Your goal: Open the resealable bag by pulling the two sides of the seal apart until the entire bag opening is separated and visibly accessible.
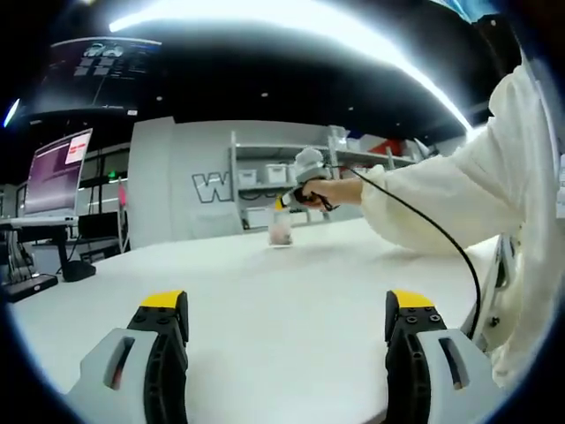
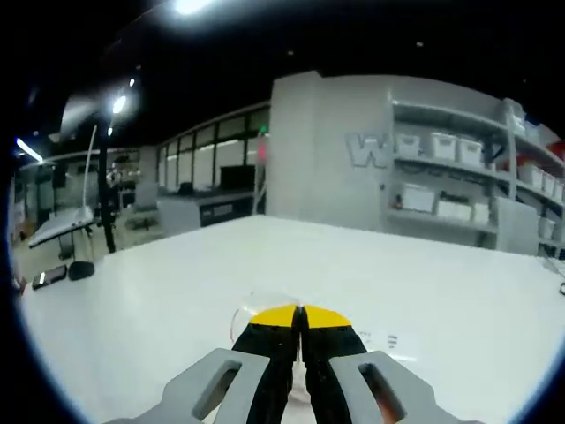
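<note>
The white table (image 1: 291,309) spreads wide across both views, bare over most of its top. Behind it stands a grey wall with large pale lettering and a shelf unit (image 2: 459,190) carrying white bins. Off to one side in the left gripper view a lit monitor (image 1: 57,172) sits on a separate desk. A person's white sleeve (image 1: 459,190) reaches in from the right of that view, crossing above the far table edge, with a black cable (image 1: 441,234) hanging from the hand. The left tongs (image 1: 287,322) are released, jaws wide apart over bare table. The right tongs (image 2: 300,318) are clenched on the resealable bag (image 1: 281,232), which stands small and clear far across the table; in the right gripper view its clear film (image 2: 265,305) shows just around the yellow tips.
</note>
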